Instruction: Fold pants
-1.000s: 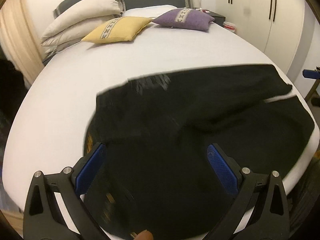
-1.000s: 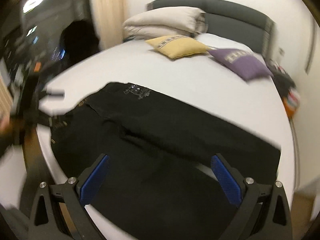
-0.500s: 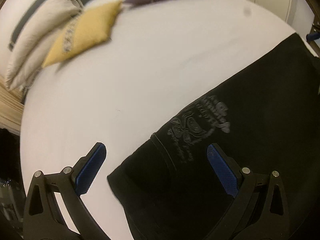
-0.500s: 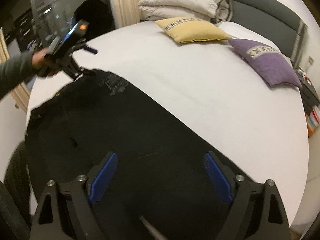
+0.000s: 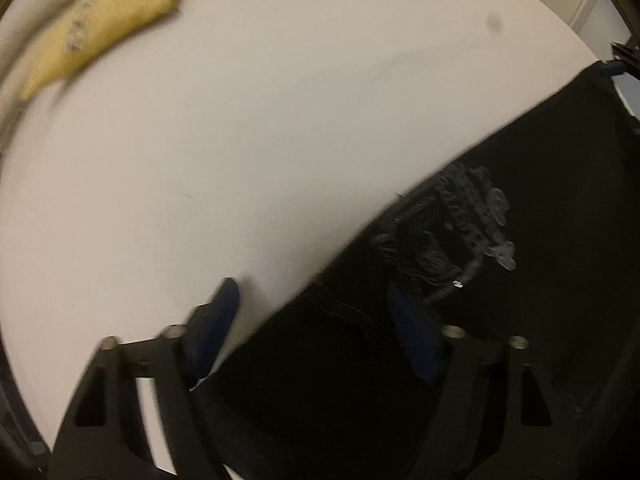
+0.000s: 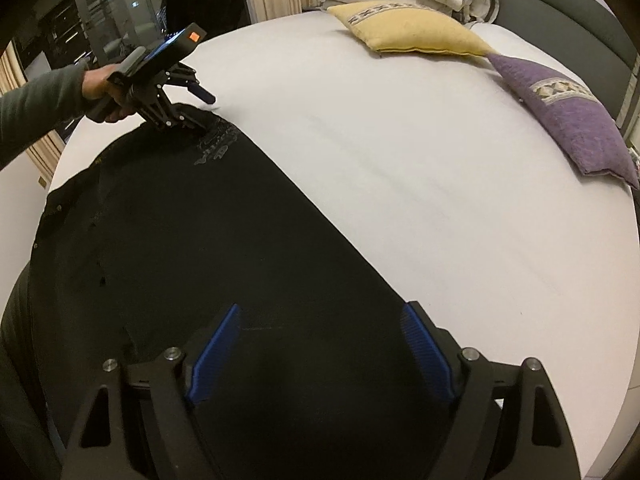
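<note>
White bed (image 6: 400, 160) bears black pants (image 6: 240, 260); left hand-held gripper (image 5: 312, 312) and right hand-held gripper (image 6: 320, 344) both gape, angled down.

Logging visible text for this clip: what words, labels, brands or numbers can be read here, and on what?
Nothing can be read for certain.
Grey print on the black pants: lettering and a graphic, too distorted and blurred to read in either view.
Orange square on the left gripper: no legible characters.
Patterned bands on the yellow pillow and purple pillow: decoration, not text.
</note>
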Tool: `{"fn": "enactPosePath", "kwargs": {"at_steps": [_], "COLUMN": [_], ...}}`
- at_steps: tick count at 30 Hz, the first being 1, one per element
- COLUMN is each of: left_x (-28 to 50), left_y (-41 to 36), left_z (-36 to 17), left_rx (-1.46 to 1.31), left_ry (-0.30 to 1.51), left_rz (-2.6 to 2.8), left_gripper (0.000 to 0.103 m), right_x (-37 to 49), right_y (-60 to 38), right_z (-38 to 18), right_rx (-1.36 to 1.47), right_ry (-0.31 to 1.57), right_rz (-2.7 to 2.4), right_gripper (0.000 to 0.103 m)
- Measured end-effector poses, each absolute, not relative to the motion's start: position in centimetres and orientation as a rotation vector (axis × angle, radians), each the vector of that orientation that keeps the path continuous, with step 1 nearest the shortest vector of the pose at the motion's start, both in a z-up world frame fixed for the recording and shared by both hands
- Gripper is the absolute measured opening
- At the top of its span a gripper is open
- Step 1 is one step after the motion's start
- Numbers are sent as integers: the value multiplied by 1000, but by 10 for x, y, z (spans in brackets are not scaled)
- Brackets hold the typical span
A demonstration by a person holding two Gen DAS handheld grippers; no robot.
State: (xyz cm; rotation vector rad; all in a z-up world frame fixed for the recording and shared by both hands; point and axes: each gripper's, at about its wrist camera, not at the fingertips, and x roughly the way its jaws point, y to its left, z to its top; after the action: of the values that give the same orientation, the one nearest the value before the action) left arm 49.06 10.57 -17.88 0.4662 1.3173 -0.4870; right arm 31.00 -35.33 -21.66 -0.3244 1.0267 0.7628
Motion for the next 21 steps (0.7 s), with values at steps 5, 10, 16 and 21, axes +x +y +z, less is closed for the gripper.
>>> {"fn": "enactPosePath", "kwargs": {"at_steps": [5,10,16,21], "left_x": [495,486,463,432], "left_y": [102,101,93,101], "left_z": [-183,-175,-157,-135], "left_rx": [454,496,573,592], "left_ry": [1318,1210,1012,856], "left_rz": [-540,-522,-479,-467], "left_gripper": [14,9,9,9], "right_x": [324,337,349,362], "right_y": [-348,-341,-331,-322], "right_z": [-221,-220,-226,-233], "right_rx": [-315,-318,-351,-373], "right_ry": [1048,1038,1056,1072], "right_rz": [758,751,774,782], "right_gripper": [79,79,76,74]}}
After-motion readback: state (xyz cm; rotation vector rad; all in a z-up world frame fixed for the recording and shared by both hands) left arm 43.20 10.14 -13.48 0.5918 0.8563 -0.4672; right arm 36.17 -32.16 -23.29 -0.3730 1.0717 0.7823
